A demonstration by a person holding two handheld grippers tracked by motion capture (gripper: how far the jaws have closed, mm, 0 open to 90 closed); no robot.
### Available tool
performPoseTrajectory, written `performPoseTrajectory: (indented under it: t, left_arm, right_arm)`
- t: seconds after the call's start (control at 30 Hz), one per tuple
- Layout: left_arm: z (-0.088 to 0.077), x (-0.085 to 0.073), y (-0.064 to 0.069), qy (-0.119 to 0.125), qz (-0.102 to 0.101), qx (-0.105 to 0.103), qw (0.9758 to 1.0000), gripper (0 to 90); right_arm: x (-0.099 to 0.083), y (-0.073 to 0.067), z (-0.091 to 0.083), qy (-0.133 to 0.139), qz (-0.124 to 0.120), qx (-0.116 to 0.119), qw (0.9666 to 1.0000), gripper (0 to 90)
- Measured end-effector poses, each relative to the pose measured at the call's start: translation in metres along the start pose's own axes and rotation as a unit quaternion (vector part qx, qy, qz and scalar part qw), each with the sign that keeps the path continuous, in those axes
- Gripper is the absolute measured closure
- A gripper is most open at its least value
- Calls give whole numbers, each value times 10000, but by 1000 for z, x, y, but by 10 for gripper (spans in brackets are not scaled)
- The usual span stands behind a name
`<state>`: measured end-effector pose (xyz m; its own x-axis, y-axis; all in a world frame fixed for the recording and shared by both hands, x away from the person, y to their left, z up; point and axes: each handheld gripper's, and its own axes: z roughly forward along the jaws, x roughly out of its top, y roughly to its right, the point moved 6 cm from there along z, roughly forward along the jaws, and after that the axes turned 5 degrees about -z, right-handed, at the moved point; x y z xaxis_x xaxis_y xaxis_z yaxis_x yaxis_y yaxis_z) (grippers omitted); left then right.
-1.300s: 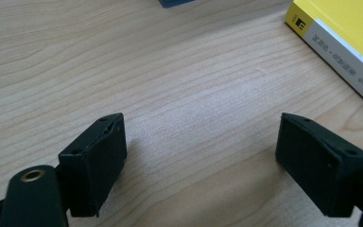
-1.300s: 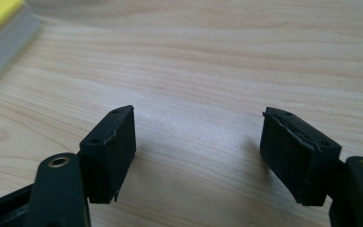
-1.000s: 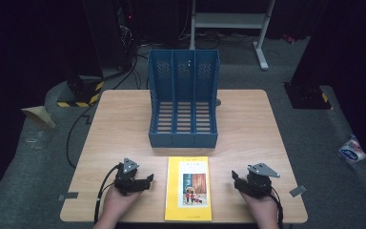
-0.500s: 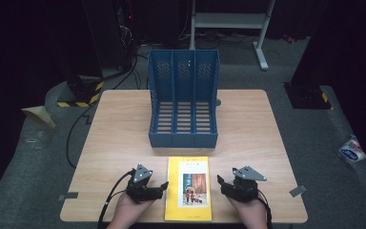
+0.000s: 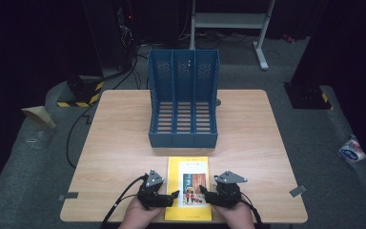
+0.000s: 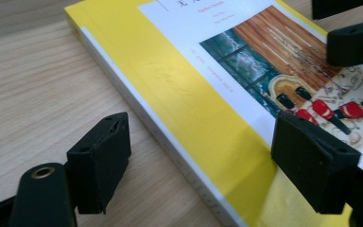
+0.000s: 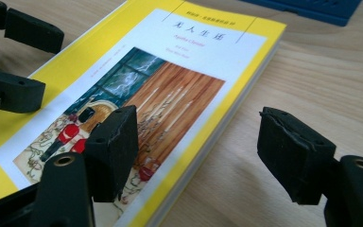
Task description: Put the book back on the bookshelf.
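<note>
A yellow book (image 5: 188,183) with a picture cover lies flat on the wooden table (image 5: 124,143) near its front edge. My left gripper (image 5: 173,196) is open at the book's left edge. In the left gripper view (image 6: 205,161) one jaw hangs over the table and the other over the cover (image 6: 189,94). My right gripper (image 5: 204,192) is open at the right edge. In the right gripper view (image 7: 203,153) its jaws straddle that edge of the book (image 7: 179,85) and have just been opening a little. No pad presses on the book.
A blue three-slot file rack (image 5: 183,138) stands behind the book, its open front facing me. Grey tape marks (image 5: 298,191) sit near the table's front corners. Cables (image 5: 76,129) trail off the left side, and a white bag (image 5: 351,149) lies on the floor at the right.
Both hands have moved inward from beside the book, so that each gripper's jaws now reach over one of its long edges. The book has not moved.
</note>
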<state>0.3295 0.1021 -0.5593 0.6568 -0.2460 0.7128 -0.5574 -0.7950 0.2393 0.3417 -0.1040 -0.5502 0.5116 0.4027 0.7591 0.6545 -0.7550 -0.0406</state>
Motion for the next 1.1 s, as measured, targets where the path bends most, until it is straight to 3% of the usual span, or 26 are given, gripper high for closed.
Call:
performPoseTrajectory:
  t: [0.2,0.77,0.9,1.1]
  left_arm:
    - [3,-1,5,-81,26,-131,9999,210]
    - [7,0,9,-19,-69,-72,9999,189]
    - [14,6,14,-51,-39,-25,10000,205]
    - [34,22,25,-195,57,-55,9998,205]
  right_arm:
    - [-2,-6,5,-114,1,151,9998,284]
    - [-3,-8,12,-218,300,341,9987,244]
    - [-5,-3,11,-231,402,312,9984,233]
    - [-6,17,4,-190,839,37,9963,279]
